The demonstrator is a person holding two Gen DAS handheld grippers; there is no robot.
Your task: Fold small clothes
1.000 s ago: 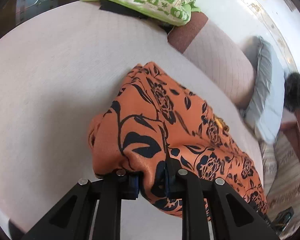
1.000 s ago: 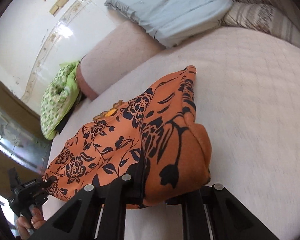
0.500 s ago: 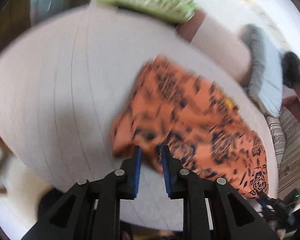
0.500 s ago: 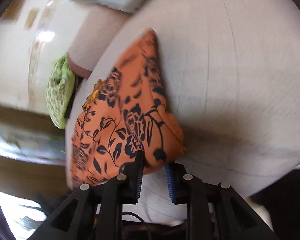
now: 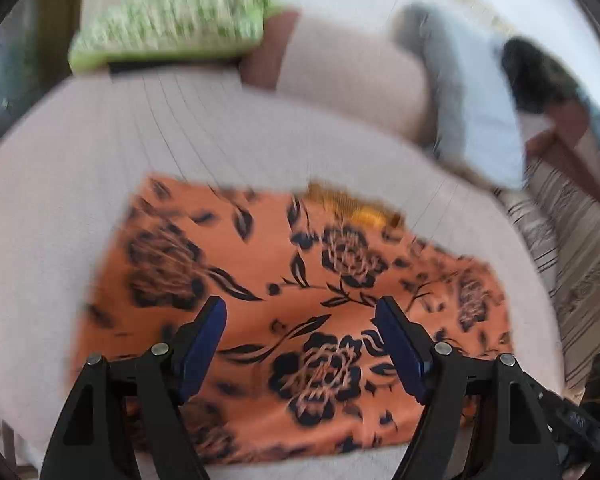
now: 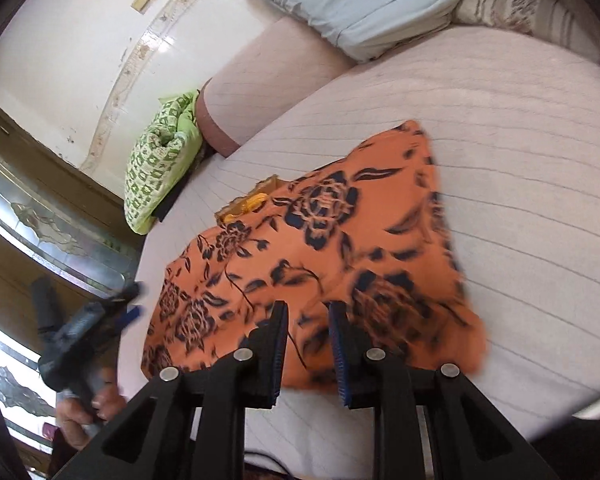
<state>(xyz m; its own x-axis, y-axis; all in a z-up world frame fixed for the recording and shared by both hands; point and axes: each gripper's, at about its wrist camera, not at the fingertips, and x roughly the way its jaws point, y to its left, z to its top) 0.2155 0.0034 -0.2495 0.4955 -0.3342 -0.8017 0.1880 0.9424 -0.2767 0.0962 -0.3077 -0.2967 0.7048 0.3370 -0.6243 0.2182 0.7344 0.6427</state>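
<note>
So the surface here is a bed with a pale pinkish quilted cover, faint stitched lines running across it. The orange cloth with dark blue flowers lies spread flat on the near part of the bed, close to the front edge, and a bit of yellow trim peeks out at its far edge.

At the head of the bed there's a pinkish bolster with a darker brown end. A light blue pillow leans on top of it, and a striped beige cushion sits beside that. A green and white patterned blanket is bunched up at the other end of the bolster, near the bed's corner. Behind it all is a white wall with a decorative band, and a dark wooden frame with patterned glass stands off to the side.

The left tongs hover over the cloth with the blue pads wide apart and opening, nothing pinched between them. The left view is pretty blurry though. The right tongs sit over the near edge of the cloth, pads a narrow gap apart, and I don't see them clamped on anything. In the right view you can see a hand holding the other tool off the bed's edge.
</note>
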